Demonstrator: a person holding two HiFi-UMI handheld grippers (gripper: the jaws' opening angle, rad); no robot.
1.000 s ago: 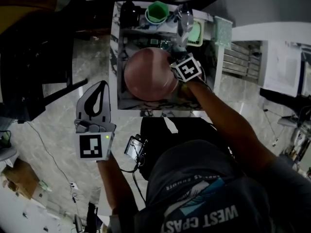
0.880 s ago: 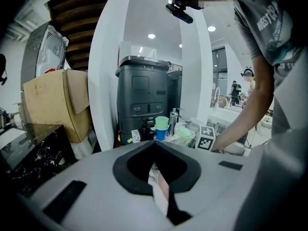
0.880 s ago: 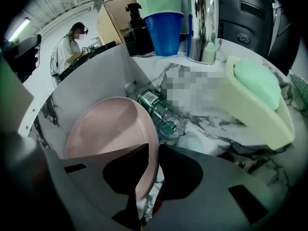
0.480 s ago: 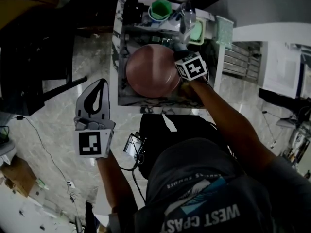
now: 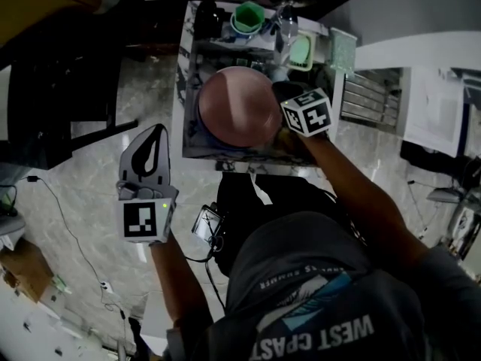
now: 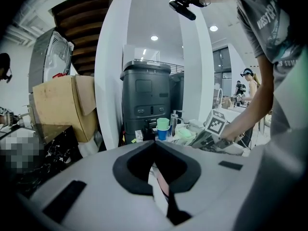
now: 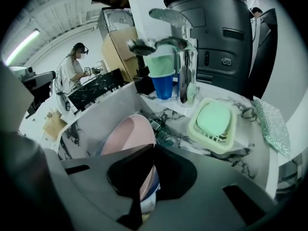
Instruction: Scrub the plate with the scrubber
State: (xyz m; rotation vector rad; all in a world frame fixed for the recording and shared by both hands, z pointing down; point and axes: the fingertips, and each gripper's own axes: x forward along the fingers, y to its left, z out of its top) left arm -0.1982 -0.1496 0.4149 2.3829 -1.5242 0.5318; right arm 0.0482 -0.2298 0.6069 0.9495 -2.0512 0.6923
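A pale marble floor (image 5: 90, 186) surrounds a small white-and-grey veined marble counter (image 7: 240, 153) with a sunken sink basin (image 5: 188, 130). Behind it stand a white pillar and a dark grey bin.

The round pink plate (image 5: 239, 115) sits in that basin. It is tilted, with its face turned up toward the head camera. The right gripper (image 7: 153, 147) comes in from the plate's right side. In the right gripper view its two dark fingers are pinched onto the plate's (image 7: 122, 138) near rim. The pink edge runs up through the notch between them, one finger on each face. A bluish-white edge shows just under the rim inside the notch, and what it belongs to cannot be told.

At the back of the counter is a chrome faucet (image 7: 168, 44), and beside it a green plastic cup (image 7: 161, 64) sits nested in a blue cup (image 7: 162, 86). To the right is a pale green slotted tray (image 7: 197, 134) holding a mint-green oval pad (image 7: 214, 117). A glittery grey-green mesh cloth (image 7: 272, 124) lies at the counter's right edge. All of these are well apart from the right gripper's fingers.

The left gripper (image 6: 154, 142) is held out over the floor, to the left of the counter and away from the plate. Its fingertips meet with nothing between them.
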